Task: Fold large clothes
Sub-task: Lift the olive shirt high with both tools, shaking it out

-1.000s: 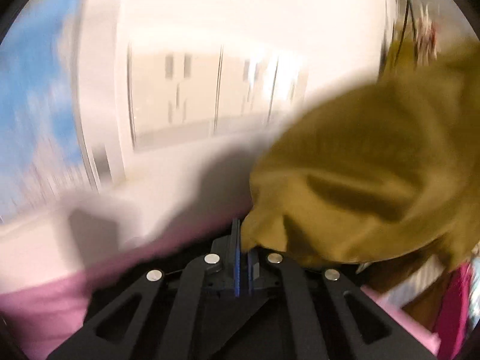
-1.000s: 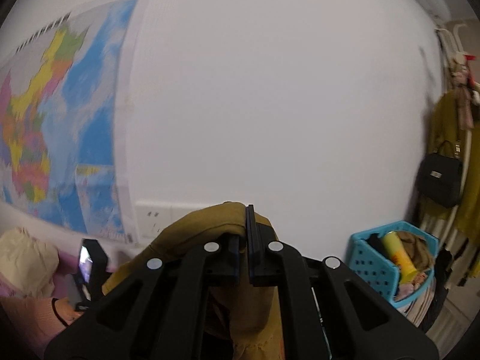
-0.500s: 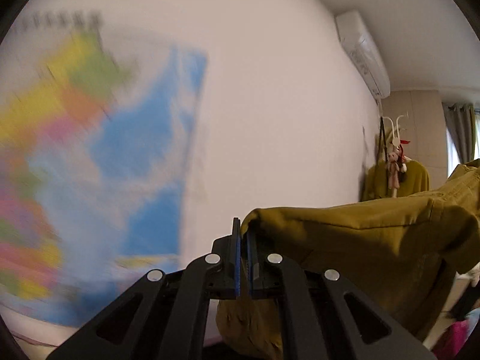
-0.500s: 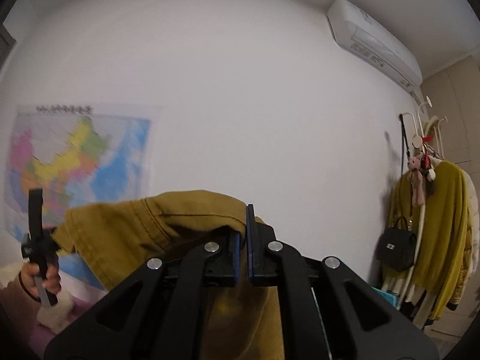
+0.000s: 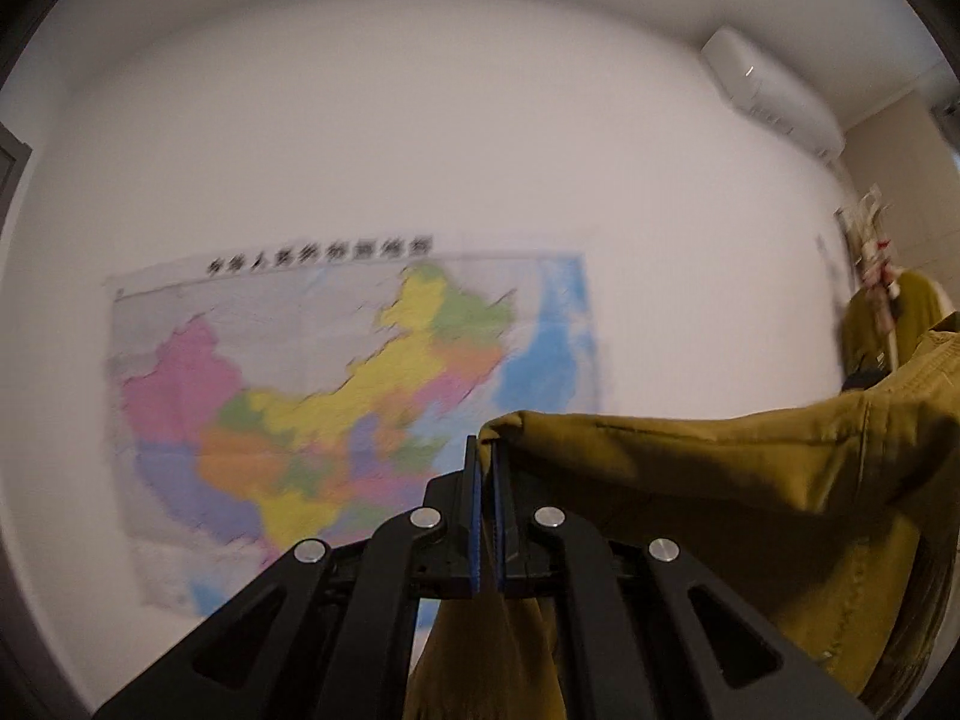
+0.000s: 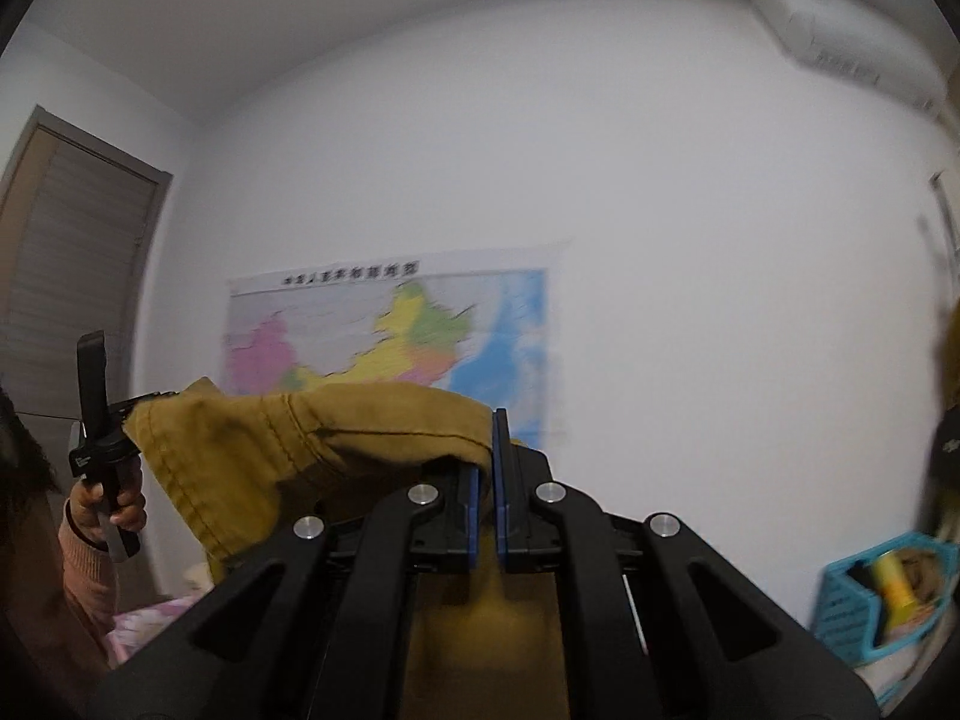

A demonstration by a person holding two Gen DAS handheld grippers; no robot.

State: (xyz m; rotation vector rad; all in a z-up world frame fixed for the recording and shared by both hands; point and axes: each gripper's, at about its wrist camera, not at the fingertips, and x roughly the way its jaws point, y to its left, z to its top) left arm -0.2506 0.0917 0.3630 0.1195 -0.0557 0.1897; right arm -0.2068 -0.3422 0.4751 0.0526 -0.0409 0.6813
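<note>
A turquoise perforated plastic basket (image 6: pixel 864 606) is seen at the lower right of the right wrist view, and a yellow cylindrical bottle (image 6: pixel 894 588) is held in it beside some brownish cloth; the rest of its contents are too blurred to be told. A strip of pink floral bedding (image 6: pixel 147 624) is seen at the lower left of that view.

The mustard-yellow cotton garment with stitched seams (image 5: pixel 690 480) is held up in the air in front of a white wall, stretched between the two grippers. The left gripper (image 5: pixel 486 450) is closed on one top edge of the fabric, which is pinched between its blue pads, the rest being draped to the right and hung down below the fingers. The right gripper (image 6: pixel 487 438) is likewise clamped on the other top edge, with cloth run leftward from its pads. In the right wrist view the left gripper (image 6: pixel 96 420) is seen from the side, gripped by a hand (image 6: pixel 108 501) in a pink knitted sleeve (image 6: pixel 84 570), with the garment's far corner caught at it.

Behind the garment a large coloured paper map (image 5: pixel 354 396) is fixed to the wall. A white air-conditioning unit (image 5: pixel 768 87) is mounted at the upper right, a coat stand hung with an olive-yellow coat (image 5: pixel 882 324) is placed at the right edge, and a brown wooden door (image 6: pixel 72 276) is set at the left. Open air is left above and in front of the stretched cloth.
</note>
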